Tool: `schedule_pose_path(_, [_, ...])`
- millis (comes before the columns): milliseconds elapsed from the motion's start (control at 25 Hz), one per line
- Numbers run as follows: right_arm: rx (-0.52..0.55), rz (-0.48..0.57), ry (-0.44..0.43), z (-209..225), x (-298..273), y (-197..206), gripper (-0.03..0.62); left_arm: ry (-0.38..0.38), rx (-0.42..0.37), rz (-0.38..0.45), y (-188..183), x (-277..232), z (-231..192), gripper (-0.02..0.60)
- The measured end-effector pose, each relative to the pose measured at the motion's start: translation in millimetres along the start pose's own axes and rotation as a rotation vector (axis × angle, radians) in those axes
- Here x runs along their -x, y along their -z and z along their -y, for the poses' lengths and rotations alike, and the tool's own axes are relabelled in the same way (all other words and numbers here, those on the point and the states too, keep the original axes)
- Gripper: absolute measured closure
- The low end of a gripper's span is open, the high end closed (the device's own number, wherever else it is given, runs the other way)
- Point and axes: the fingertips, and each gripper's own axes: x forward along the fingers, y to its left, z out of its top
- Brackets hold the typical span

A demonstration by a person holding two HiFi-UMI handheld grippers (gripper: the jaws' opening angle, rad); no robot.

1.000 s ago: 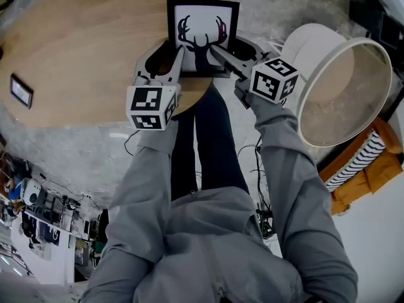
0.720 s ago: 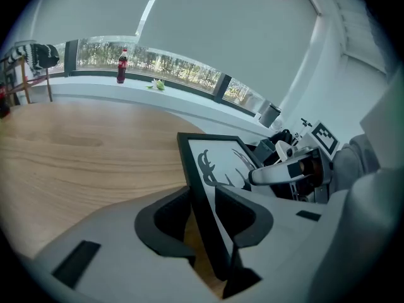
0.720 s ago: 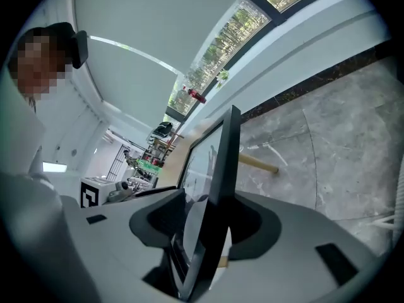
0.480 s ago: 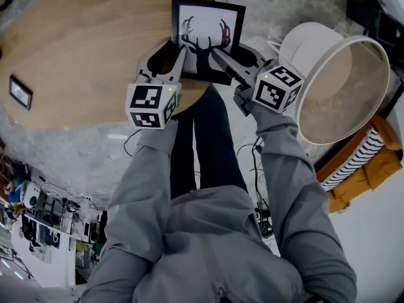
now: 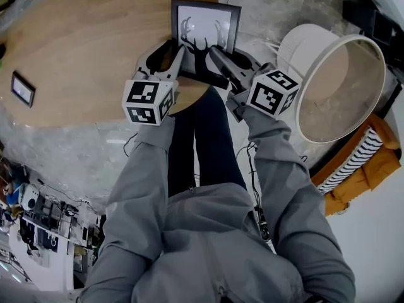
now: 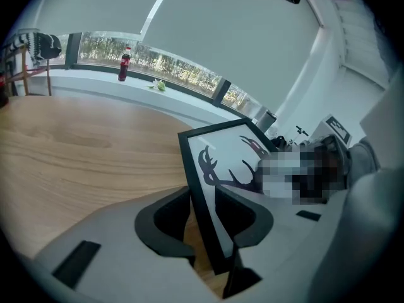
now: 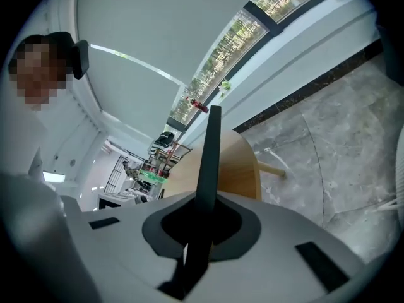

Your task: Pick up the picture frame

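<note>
Wooden table (image 5: 76,55), right gripper (image 5: 216,52) just closed on picture frame (image 5: 205,19) (edge-on), left gripper (image 5: 166,53) open astride

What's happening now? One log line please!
right gripper: jaws just closing, shut on picture frame | left gripper: open, frame between jaws | frame: tilted up

The left gripper (image 6: 209,218) has its jaws apart around one edge of the picture frame (image 6: 222,169), a black frame with an antlered-deer print that sits tilted over the wooden table (image 6: 76,150). A sliver of wood shows between one jaw and the frame, so the pads seem not to press. A dark bottle (image 6: 124,65) stands on the far window ledge.
</note>
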Motion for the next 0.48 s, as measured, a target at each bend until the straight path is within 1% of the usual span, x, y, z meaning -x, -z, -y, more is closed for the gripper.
schedule_pose_path(80, [0.024, 0.009, -0.009, -16.7, 4.1, -2.3, 0.556, 0.011, 0.002, 0.005, -5.7, 11.6, 3.1, 0.443])
schedule_pose_path(240, [0.108, -0.001, -0.035, -60.1, 14.2, -4.5, 0.559, 0.024, -0.006, 0.026, -20.3, 48.9, 9.0, 0.443])
schedule_pose_path(400, [0.189, -0.011, -0.029, -84.9, 18.6, -26.0, 0.559, 0.027, 0.016, 0.057, -43.6, 68.7, 8.6, 0.443])
schedule_pose_path(480, [0.228, -0.008, -0.017, -101.2, 24.0, -36.0, 0.559, 0.028, 0.013, 0.071, -56.1, 82.5, 14.3, 0.445])
